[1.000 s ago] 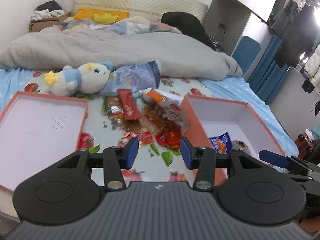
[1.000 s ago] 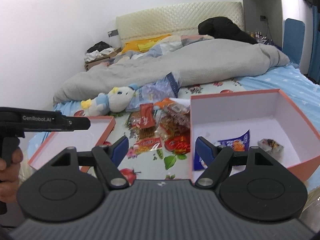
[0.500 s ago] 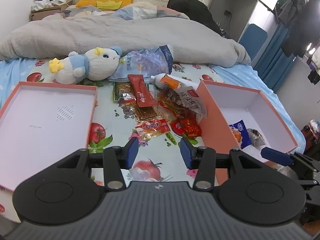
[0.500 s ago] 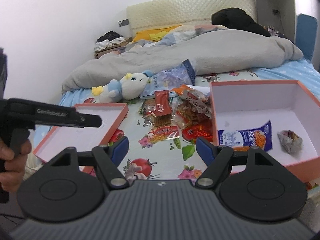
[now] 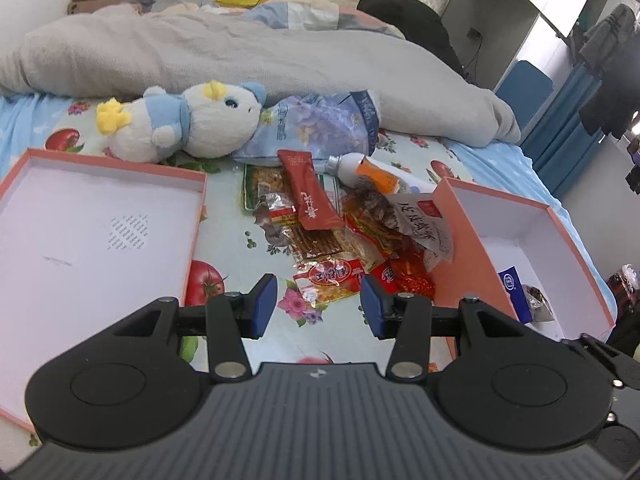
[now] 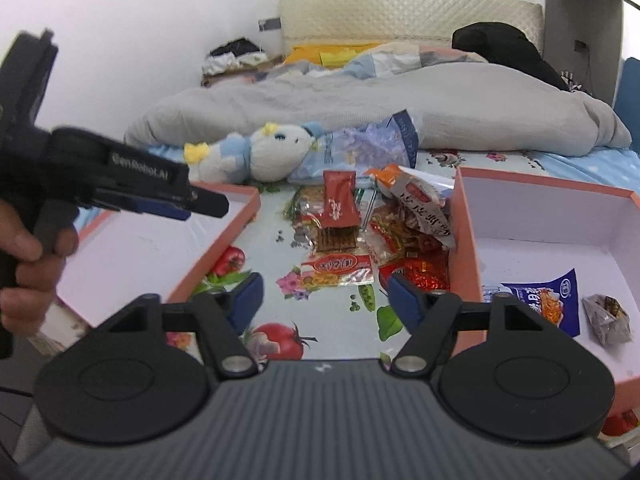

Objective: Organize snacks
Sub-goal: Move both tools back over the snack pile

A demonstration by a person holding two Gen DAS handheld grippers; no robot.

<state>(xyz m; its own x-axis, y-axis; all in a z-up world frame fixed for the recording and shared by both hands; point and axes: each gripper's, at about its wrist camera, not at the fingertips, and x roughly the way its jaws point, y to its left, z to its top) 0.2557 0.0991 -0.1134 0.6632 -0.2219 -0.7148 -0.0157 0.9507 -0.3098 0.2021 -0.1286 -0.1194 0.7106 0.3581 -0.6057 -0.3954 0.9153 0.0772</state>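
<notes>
Only a blue packet (image 6: 538, 300) and what looked like a small wrapped snack (image 6: 608, 318) lay in the right box (image 6: 540, 196), the pile (image 5: 340, 236) remained left of it on the bed, and both grippers (image 5: 318, 306) (image 6: 322, 294) hovered empty, left jaws released, right jaws closing.

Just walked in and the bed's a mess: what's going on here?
A person is sorting snacks with two handheld grippers. The snack pile lies between two open boxes; the right box already holds a blue packet. The left gripper and right gripper hover empty, the right's jaws closing.
</notes>
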